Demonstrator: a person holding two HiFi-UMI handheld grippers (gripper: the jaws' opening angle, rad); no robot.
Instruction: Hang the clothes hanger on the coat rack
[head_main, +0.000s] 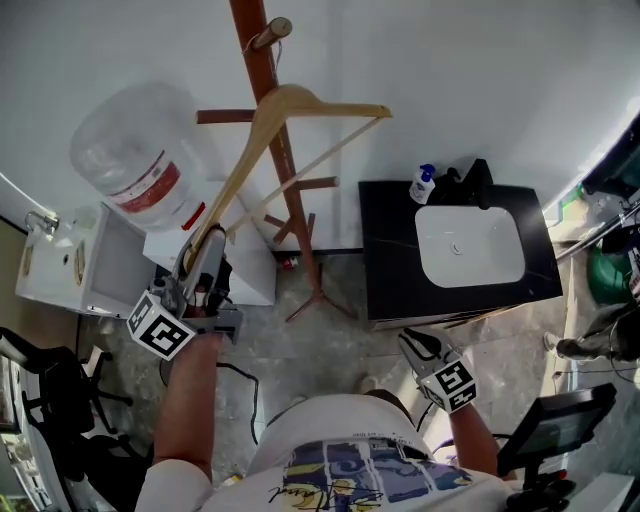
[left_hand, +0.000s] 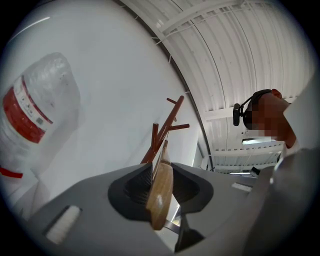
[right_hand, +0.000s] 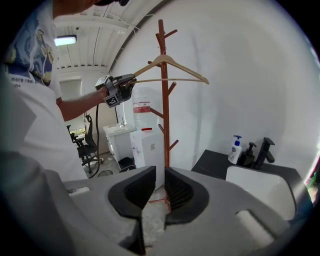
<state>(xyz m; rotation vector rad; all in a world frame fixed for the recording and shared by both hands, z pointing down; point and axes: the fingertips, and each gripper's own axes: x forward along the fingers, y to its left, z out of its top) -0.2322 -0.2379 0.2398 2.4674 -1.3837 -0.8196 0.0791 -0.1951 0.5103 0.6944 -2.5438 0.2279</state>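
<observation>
The wooden clothes hanger (head_main: 300, 105) is up against the red-brown coat rack (head_main: 262, 60), its top at the pole; I cannot make out its hook. In the right gripper view the hanger (right_hand: 170, 67) sits about level against the rack (right_hand: 162, 110). My left gripper (head_main: 205, 250) is raised at the hanger's left end. That end (left_hand: 161, 192) lies between the jaws, which stand slightly apart with a thin sliver of light at the left pad. My right gripper (head_main: 420, 345) hangs low in front of me, shut and empty (right_hand: 159, 172).
A water dispenser with a big bottle (head_main: 135, 165) stands left of the rack, beside a white cabinet (head_main: 60, 260). A black counter with a white basin (head_main: 470, 245), a soap bottle (head_main: 423, 185) and a tap is at the right. An office chair (head_main: 50, 400) is at the lower left.
</observation>
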